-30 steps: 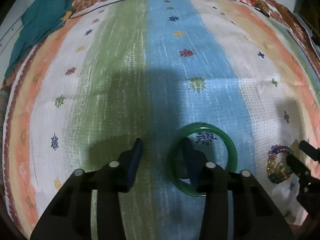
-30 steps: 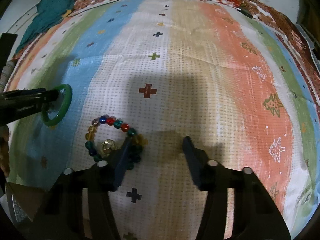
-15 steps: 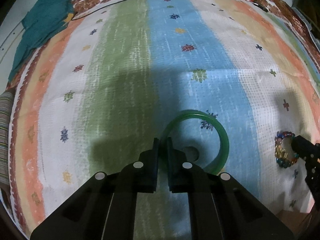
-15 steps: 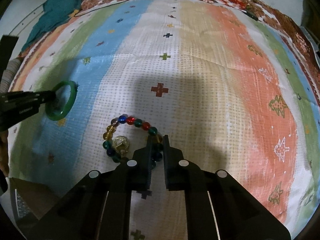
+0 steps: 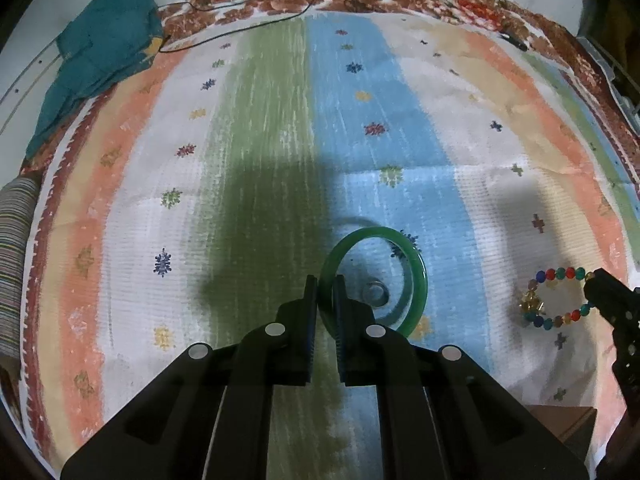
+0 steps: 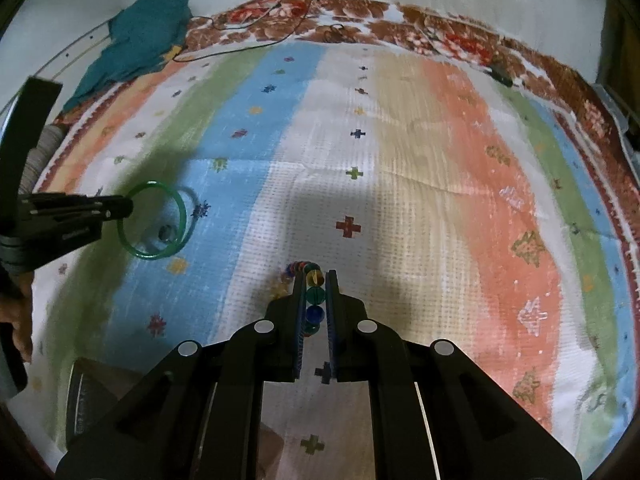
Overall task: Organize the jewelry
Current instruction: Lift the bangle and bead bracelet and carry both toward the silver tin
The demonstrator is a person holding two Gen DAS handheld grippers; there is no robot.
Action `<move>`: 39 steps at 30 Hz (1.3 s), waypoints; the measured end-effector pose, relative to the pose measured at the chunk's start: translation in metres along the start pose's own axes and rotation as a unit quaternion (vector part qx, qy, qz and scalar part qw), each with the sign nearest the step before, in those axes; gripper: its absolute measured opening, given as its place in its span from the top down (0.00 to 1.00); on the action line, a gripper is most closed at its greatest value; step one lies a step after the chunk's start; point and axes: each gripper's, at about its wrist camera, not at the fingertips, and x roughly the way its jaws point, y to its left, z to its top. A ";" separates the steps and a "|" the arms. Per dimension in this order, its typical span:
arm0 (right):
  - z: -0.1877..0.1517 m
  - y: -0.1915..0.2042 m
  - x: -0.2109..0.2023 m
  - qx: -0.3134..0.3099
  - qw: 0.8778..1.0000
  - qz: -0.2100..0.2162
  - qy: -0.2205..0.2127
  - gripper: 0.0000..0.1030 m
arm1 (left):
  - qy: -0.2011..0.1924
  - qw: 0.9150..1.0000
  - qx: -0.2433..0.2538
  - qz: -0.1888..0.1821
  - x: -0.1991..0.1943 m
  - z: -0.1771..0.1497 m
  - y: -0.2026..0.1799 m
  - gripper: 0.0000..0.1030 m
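While both pieces of jewelry are held at once, each hangs from a thin grip. The green bangle (image 5: 404,256) is pinched at its near-left rim between the pads of the left gripper (image 5: 325,280), which are clamped together on it; the ring's separate shadow on the blue stripe suggests it is lifted clear of the striped cloth (image 5: 260,140). A small round object (image 5: 376,291), perhaps a ring or only a shadow mark, shows on the cloth through the hoop; I cannot tell which. To the right, the beaded bracelet (image 6: 314,294) is caught between the pads of the right gripper (image 6: 312,280), closed on a few beads, with the loop hanging edge-on in the right wrist view and open as a circle in the left wrist view, a gold charm among its beads. A teal cloth (image 5: 100,52) and a thin black cable (image 5: 240,24) lie at the far left edge, well apart from the work. The risks, as I judge them: the bangle is smooth and hard and held only at one narrow point, so a quick swing or tilt could let it pivot or slip out and drop; the bracelet's round beads could roll from between the pads, and its dangling loop could snag the other tool if the hands come close.
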 end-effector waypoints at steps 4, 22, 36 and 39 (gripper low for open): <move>0.000 0.002 -0.009 0.005 1.000 0.007 -0.010 0.90 | -0.010 1.000 0.006 -0.001 -0.011 -0.001 -0.007 0.93; -0.003 0.004 -0.043 0.009 0.999 0.014 -0.042 0.90 | -0.040 0.999 0.024 -0.004 -0.051 -0.013 -0.024 0.92; -0.014 0.007 -0.075 -0.002 0.998 0.007 -0.068 0.90 | -0.058 0.998 0.031 -0.013 -0.080 -0.028 -0.027 0.92; -0.016 0.007 -0.083 0.001 0.997 0.011 -0.076 0.90 | -0.065 0.997 0.031 -0.018 -0.089 -0.032 -0.027 0.92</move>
